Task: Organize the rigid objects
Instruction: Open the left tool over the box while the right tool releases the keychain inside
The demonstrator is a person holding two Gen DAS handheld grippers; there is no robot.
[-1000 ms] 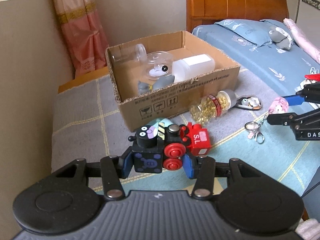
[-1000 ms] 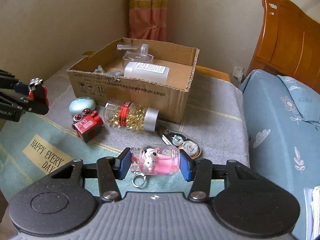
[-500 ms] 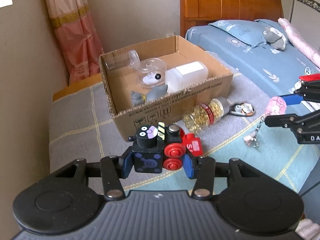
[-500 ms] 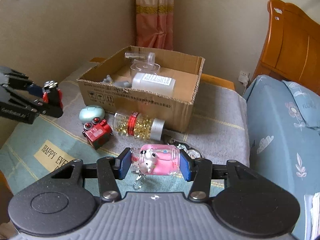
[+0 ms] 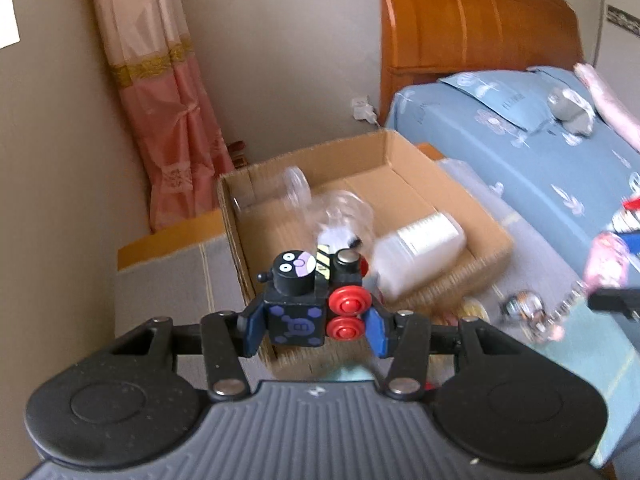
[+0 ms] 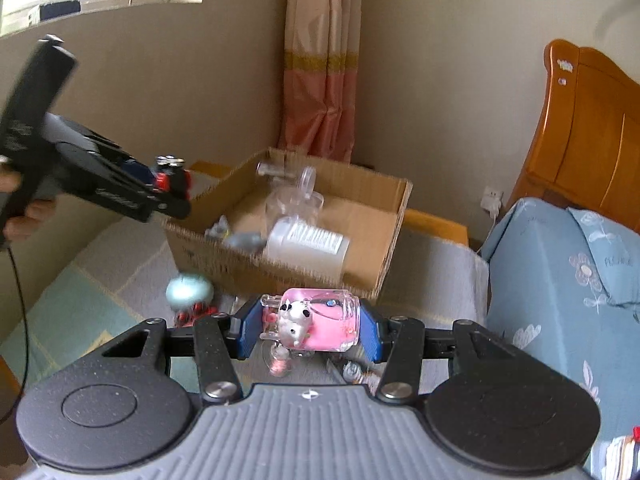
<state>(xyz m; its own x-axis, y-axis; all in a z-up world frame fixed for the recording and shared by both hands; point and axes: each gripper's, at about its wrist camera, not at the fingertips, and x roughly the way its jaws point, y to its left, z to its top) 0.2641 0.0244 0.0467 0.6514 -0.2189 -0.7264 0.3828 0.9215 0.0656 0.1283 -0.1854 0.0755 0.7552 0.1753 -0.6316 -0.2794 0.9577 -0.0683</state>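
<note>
While I'm hovering near the cardboard box (image 5: 400, 168), my left gripper (image 5: 316, 326) is clamping the stiff, light toy train (image 5: 316, 300) by its flat sides; my right gripper (image 6: 308, 330) is pinching the slick pink bottle charm (image 6: 316, 320) endwise.

— How does the left claw (image 5: 316, 326) stand?
— Its blue pads (image 5: 253, 330) are clamped from both sides on something, and it tilts forward and down. In the right wrist view a hand (image 6: 16, 204) grips its black handle at the left edge.
— And the right claw (image 6: 308, 330)?
— Also closed on a load, pads pressing both ends, angled downward.
</note>
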